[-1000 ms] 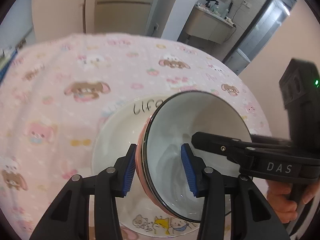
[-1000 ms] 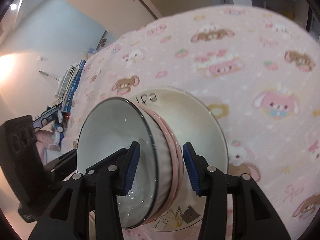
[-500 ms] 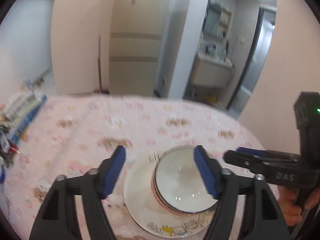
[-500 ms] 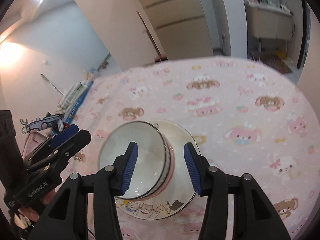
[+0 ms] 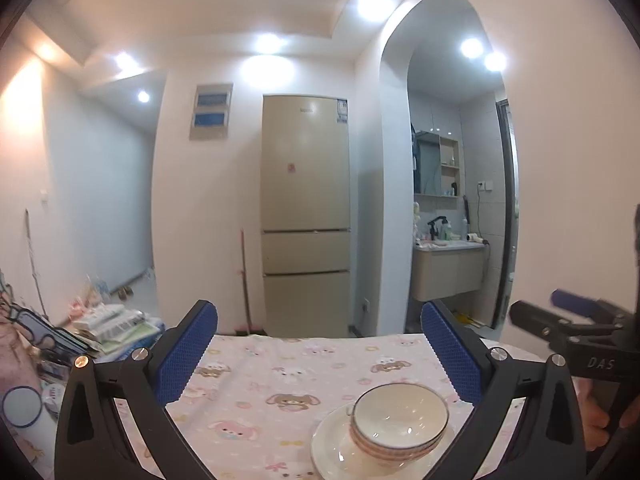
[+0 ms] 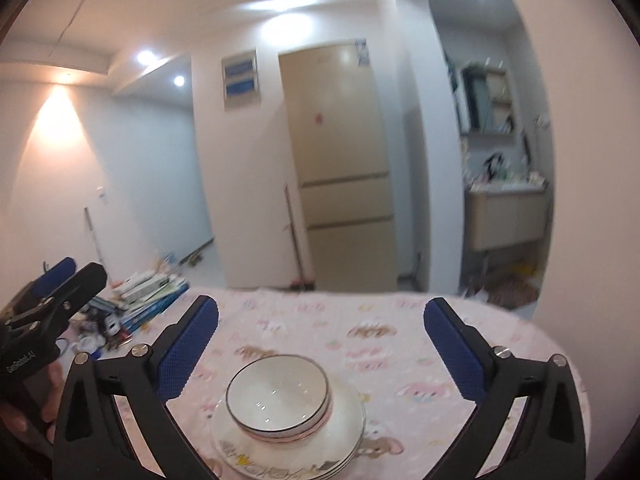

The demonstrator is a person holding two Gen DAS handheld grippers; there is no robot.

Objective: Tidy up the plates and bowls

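White bowls point(image 5: 400, 420) with a pink band are nested in a stack on white cartoon-print plates point(image 5: 332, 454), low on the pink tablecloth point(image 5: 280, 368). My left gripper point(image 5: 319, 308) hovers above and behind the stack, its jaws opening wide with nothing between them. My right gripper point(image 6: 321, 302) is likewise raised over the bowls point(image 6: 280, 396) and plates point(image 6: 354, 428), jaws opening and empty. Each gripper shows in the other's view: the right gripper point(image 5: 540, 308) at the right edge, the left gripper point(image 6: 76, 274) at the left edge.
A pile of books and clutter point(image 5: 112, 320) lies beyond the table's left side. A beige fridge point(image 5: 304, 200) and a broom point(image 5: 246, 280) stand behind the table, a washbasin cabinet point(image 5: 448, 272) to the right. A person's hand point(image 5: 600, 412) holds the right gripper's handle.
Both grippers let go of the top bowl, spread wide, and drew up and back while tilting toward level. The bowl now rests in the stack on the plates.
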